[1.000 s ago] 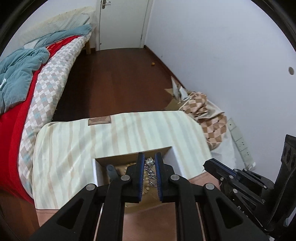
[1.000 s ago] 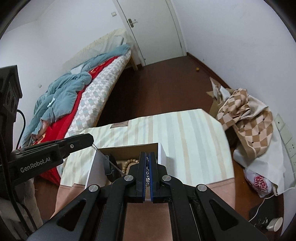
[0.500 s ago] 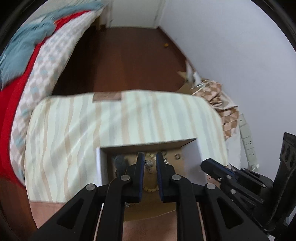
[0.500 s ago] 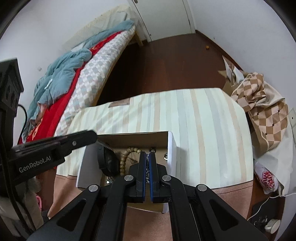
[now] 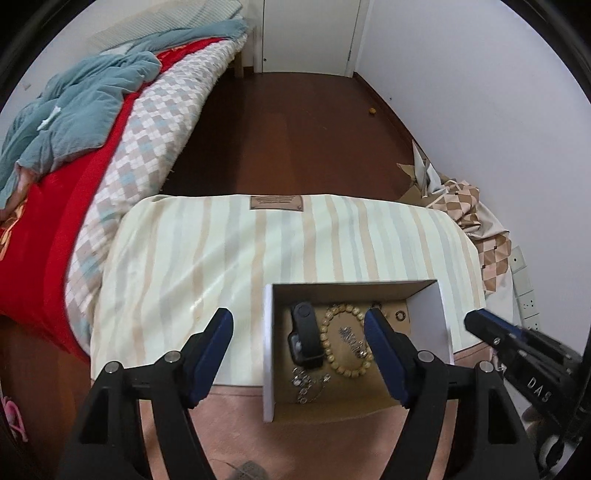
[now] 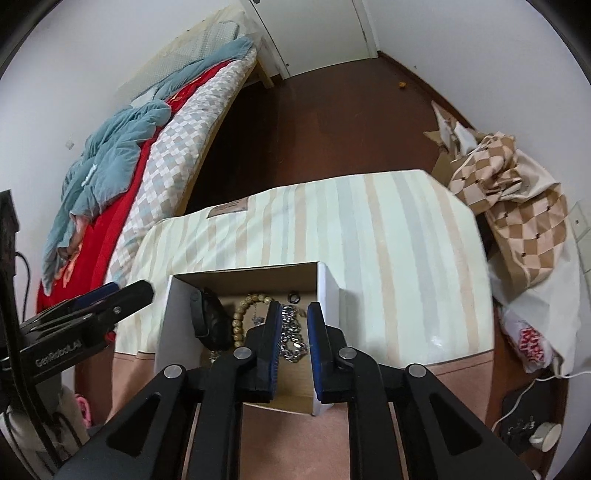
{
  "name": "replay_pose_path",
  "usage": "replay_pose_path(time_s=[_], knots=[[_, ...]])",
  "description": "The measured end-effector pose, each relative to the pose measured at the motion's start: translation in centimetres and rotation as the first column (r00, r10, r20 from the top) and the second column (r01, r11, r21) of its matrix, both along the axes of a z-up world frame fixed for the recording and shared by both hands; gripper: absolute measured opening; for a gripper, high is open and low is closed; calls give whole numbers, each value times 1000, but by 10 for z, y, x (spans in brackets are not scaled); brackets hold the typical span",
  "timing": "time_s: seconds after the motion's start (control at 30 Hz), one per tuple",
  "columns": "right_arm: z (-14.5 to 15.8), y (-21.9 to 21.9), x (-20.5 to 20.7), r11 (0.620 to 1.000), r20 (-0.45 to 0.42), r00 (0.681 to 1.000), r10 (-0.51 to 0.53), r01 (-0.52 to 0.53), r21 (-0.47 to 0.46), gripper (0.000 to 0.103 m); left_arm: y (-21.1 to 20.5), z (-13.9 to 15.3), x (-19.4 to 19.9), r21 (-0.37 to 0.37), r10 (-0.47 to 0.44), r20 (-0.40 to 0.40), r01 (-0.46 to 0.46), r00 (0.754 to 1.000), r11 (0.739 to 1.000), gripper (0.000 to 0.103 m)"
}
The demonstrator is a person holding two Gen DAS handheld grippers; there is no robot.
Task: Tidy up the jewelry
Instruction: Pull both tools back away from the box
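Observation:
A white cardboard box (image 5: 269, 332) with a brown inside stands on the striped cloth near the table's front edge. In it lie a black smartwatch (image 5: 304, 338), a wooden bead bracelet (image 5: 345, 341), a silver chain (image 5: 352, 339), a small ring (image 5: 399, 315) and a sparkly silver piece (image 5: 308, 382). My left gripper (image 5: 298, 325) is wide open and empty above the box's left wall. My right gripper (image 6: 292, 317) is open and empty over the box (image 6: 328, 291), with the silver chain (image 6: 291, 338) lying between its fingers. The bead bracelet (image 6: 242, 314) and the watch (image 6: 208, 321) show to its left.
The table carries a striped cloth (image 5: 229, 251) with a pink front edge. A bed (image 5: 74, 155) with a red cover and a blue blanket lies to the left. Checked fabric and bags (image 6: 517, 206) are piled on the floor at the right wall. A white door (image 5: 306, 33) is at the back.
Both grippers have opened; the silver chain held between them has dropped into the box. The left gripper has shifted left and its jaws stand much wider.

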State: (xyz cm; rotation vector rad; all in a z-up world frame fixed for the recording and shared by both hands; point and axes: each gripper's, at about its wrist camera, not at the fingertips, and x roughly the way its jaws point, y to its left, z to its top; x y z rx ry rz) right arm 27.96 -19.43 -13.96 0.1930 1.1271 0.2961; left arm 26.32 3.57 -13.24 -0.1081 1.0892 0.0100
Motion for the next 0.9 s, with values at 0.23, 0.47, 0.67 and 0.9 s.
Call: replay_pose_path(time_s=[0.23,0.47,0.67,0.9], knots=[[6,7,-29,985,36,999,-12,18,-169,76,5,-4,-34,90,51,18,-53,999,995,99],[16,16,-63,956,55,998,-25,40,-291,102,2,6,-69,133,58,45,-63,997,989,102],[55,16,-98,947,113,993,-34,68,-313,103,-1,41,-105,120,65,92,-76,994,990,102],[120,13,-154,946,205,978,-38,102,-307,103,-3,97,-158,110,81,185,-103,979,989,102]])
